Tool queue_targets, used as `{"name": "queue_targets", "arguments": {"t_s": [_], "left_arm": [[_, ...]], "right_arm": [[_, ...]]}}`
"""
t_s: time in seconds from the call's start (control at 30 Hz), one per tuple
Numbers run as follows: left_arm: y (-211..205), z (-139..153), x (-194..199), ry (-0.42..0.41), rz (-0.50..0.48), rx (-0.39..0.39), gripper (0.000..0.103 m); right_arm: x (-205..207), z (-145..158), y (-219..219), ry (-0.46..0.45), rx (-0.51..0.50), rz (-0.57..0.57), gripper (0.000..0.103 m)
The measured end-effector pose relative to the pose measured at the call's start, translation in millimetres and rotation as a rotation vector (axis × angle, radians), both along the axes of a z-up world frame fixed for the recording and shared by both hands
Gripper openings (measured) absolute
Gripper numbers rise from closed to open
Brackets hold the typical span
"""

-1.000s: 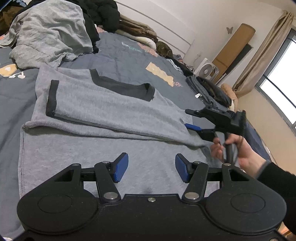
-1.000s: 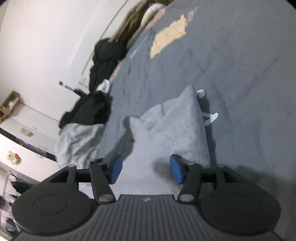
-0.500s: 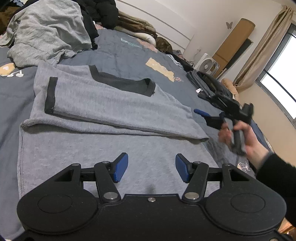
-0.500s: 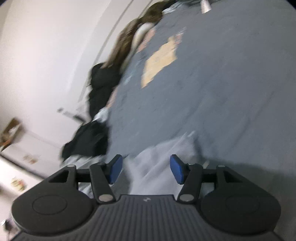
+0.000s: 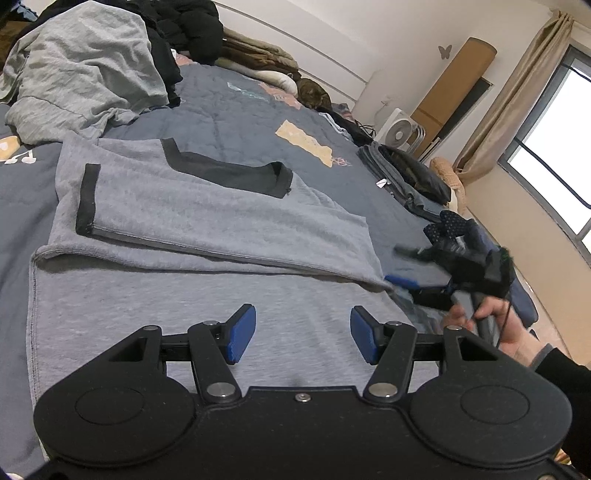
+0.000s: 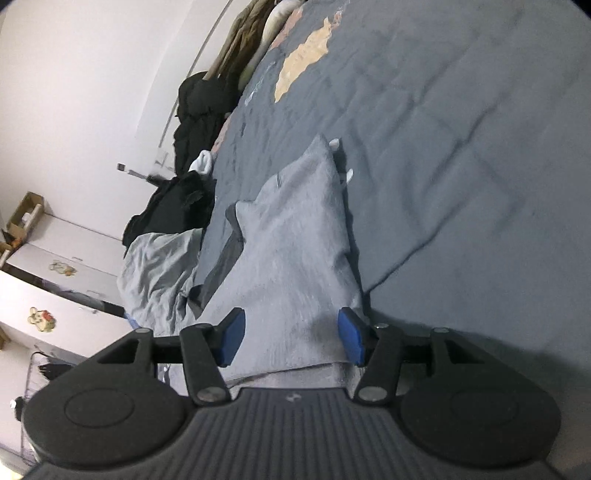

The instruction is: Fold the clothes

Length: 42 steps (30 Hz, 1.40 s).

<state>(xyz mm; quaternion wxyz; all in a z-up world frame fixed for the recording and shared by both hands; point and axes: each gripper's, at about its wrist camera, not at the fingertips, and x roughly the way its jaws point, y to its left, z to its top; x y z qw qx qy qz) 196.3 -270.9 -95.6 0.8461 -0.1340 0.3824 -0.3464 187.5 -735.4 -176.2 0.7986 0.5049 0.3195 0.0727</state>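
Note:
A grey sweater (image 5: pixel 207 221) with black cuff and collar trim lies spread on the blue-grey bed cover (image 5: pixel 240 122), one side folded over the body. My left gripper (image 5: pixel 303 332) hovers open over the sweater's near part, with nothing between its blue pads. At the right, a hand (image 5: pixel 495 321) holds my right gripper (image 5: pixel 402 266) at the folded flap's near corner. In the right wrist view the right gripper (image 6: pixel 291 332) stands open, with the sweater (image 6: pixel 295 240) running away between and beneath its fingers. The pads do not press on the cloth.
A crumpled grey garment (image 5: pixel 85 70) and black clothes (image 5: pixel 188 26) are heaped at the far left of the bed. A stack of dark folded clothes (image 5: pixel 413 177) lies at the bed's right edge. A small white fan (image 5: pixel 399 131) stands by the wall.
The right gripper drew away from the sweater to the right, then came back to the flap's corner. The left gripper has barely shifted.

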Motion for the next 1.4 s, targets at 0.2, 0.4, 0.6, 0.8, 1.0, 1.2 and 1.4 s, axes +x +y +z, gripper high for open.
{"name": "queue_targets", "arguments": {"t_s": [0.2, 0.4, 0.6, 0.8, 1.0, 1.2, 1.4], "left_arm": [[-1, -1, -1, -0.005, -0.006, 0.006, 0.057], [2, -3, 2, -0.009, 0.015, 0.027, 0.057], [23, 2, 11, -0.059, 0.162, 0.078, 0.057], [45, 6, 21, -0.054, 0.296, 0.081, 0.057], [59, 8, 25, -0.045, 0.353, 0.076, 0.057], [54, 12, 18, -0.089, 0.334, 0.105, 0.057], [62, 5, 1, -0.081, 0.346, 0.162, 0.057]], "right_arm": [[28, 25, 4, -0.101, -0.008, -0.06, 0.06], [48, -6, 10, 0.026, -0.031, -0.05, 0.06], [18, 14, 26, 0.023, -0.188, -0.027, 0.061], [-19, 54, 48, -0.011, -0.285, -0.08, 0.061], [-78, 83, 87, -0.057, -0.347, -0.15, 0.063], [-121, 84, 111, -0.049, -0.481, -0.113, 0.067], [-150, 79, 127, -0.043, -0.542, -0.102, 0.067]]}}
